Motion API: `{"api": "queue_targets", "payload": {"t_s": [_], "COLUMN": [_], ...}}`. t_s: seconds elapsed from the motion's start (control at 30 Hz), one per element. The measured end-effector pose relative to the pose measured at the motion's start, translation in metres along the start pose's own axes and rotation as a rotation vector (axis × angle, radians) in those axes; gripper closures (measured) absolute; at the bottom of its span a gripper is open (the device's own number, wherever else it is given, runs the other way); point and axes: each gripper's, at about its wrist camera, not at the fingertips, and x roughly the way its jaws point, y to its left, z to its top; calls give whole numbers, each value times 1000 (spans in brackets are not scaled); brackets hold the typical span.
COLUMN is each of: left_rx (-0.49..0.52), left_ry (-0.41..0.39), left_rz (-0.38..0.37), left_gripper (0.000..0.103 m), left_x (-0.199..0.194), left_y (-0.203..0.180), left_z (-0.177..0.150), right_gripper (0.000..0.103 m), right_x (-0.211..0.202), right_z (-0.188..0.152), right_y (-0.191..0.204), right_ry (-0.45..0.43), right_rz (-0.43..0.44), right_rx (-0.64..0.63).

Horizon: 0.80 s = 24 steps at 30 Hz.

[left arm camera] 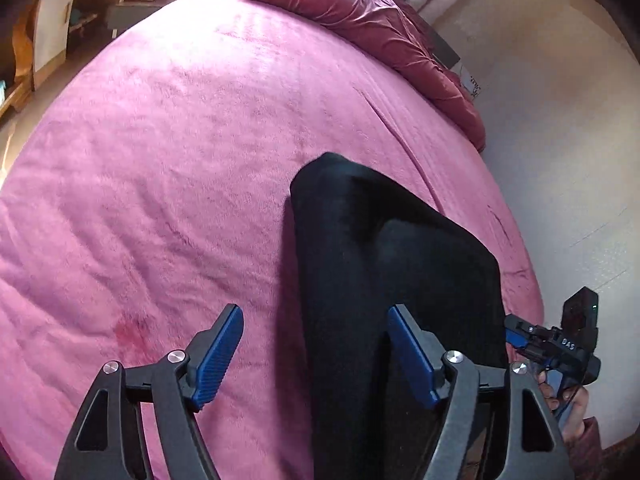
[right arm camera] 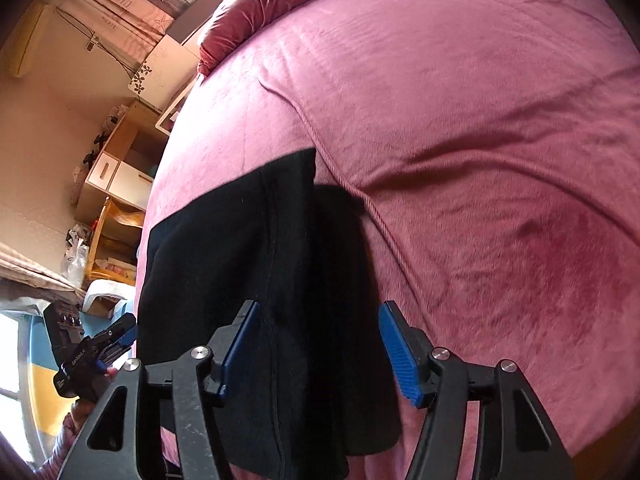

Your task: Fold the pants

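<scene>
left wrist: hand-held gripper [left arm camera: 316, 354] agape over pants [left arm camera: 392, 264]

Left wrist view looks forward and steeply down between its own two fingers [left arm camera: 404, 348], close over the pink bed cover [left arm camera: 160, 168], facing toward the rumpled red bedding [left arm camera: 360, 20] at the far end and the pale wall on the right. Right wrist view does the same along its fingers [right arm camera: 400, 356], equally close above the cover [right arm camera: 480, 120], with shelves and a cabinet [right arm camera: 120, 176] off to its left. Both share the black pants [left arm camera: 380, 260] [right arm camera: 240, 260] just ahead. Each camera catches the other gripper at its edge: right gripper [left arm camera: 516, 334] low right, left gripper [right arm camera: 120, 336] low left.
</scene>
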Motion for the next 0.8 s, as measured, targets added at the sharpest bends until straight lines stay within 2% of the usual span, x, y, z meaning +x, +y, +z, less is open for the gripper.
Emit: {"api": "queue_targets", "payload": {"t_s": [0.1,0.2,0.33,0.57,0.63,0.7,0.8], "left_rx": [-29,-44,-46,-108,-111,-118,-104], "left_ry": [38,39,66,140,150,158,151], "left_rz": [-46,-80,-96,-124,-133,-141,-161], "left_gripper": [27,27,27,28,41,43,52], "left_x": [10,12,20,45,50,56,51], "left_y": [4,4,0,-3,-5,-10,-12], "left_z": [-12,-19,-10,-2,-2,0,-1], "right_gripper": [39,36,36,37,41,49,55], "right_x": [11,19,30,54,55,54,53], "right_z": [-8,-9,-2,5,4,2,2], "right_y": [-7,-14,-14,-15,-12,-6,6], "right_ry": [33,38,58,93,89,86,82], "right_rz": [23,52,77,88,79,73,61], "right_rx": [16,43,30,31,17,-3,-33]}}
